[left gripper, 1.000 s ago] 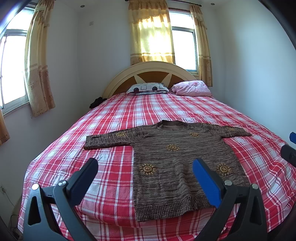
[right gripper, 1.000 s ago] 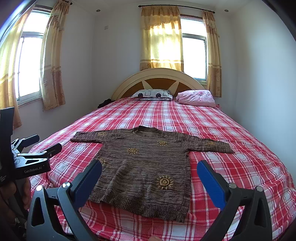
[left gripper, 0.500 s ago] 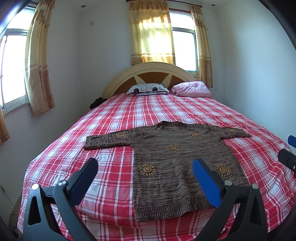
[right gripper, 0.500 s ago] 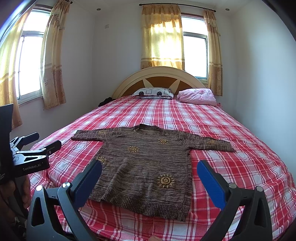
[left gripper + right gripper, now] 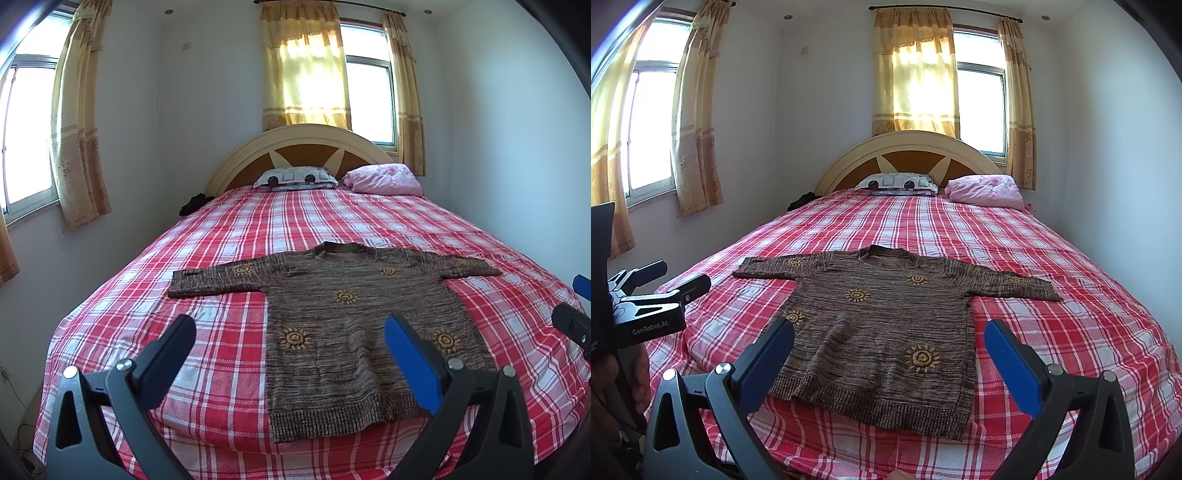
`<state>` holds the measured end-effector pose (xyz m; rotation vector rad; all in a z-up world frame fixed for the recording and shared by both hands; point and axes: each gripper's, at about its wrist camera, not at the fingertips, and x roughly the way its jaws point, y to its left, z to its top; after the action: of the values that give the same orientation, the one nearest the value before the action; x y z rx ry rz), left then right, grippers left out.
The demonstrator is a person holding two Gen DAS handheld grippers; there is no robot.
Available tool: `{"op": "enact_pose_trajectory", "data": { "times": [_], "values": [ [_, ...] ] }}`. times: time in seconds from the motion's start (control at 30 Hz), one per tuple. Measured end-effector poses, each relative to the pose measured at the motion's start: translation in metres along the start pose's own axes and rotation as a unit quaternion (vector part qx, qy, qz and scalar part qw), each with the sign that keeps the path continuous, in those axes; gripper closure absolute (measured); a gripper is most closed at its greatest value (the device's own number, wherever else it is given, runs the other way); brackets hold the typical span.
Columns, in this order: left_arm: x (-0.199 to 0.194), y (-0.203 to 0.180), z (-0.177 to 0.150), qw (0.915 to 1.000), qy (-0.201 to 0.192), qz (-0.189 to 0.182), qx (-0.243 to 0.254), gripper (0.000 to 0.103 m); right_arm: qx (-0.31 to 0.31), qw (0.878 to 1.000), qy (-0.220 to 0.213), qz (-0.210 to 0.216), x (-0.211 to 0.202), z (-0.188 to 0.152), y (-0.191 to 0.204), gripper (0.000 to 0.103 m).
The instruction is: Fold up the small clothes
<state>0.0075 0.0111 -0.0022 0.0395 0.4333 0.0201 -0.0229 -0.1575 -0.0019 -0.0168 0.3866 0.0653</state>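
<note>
Left wrist: sweater [image 5: 343, 328] on plaid bed [image 5: 258, 236]

Both wrist views look from the foot of the bed [image 5: 236, 229] toward the headboard [image 5: 912, 147], level and slightly downward, each framed at the bottom by its own spread fingers. The left view stands further left; the right gripper's tip [image 5: 576, 325] enters its right edge. The right view stands further right, with the left gripper [image 5: 657, 295] at its left edge. Both share the sweater [image 5: 882, 325], pillows and windows
</note>
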Motion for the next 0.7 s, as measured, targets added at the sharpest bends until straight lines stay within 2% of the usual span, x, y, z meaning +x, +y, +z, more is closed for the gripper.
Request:
{"op": "enact_pose_trajectory", "data": {
  "times": [0.4, 0.7],
  "values": [
    [0.007, 0.004, -0.004, 1.0, 0.007, -0.001, -0.003, 0.0, 0.0, 1.0, 0.01, 0.003, 0.009, -0.004, -0.001, 0.001],
    [0.046, 0.006, -0.025, 0.9986, 0.052, -0.006, -0.007, 0.0, 0.013, 0.998, 0.055, 0.01, 0.048, -0.025, -0.012, 0.001]
  ]
}}
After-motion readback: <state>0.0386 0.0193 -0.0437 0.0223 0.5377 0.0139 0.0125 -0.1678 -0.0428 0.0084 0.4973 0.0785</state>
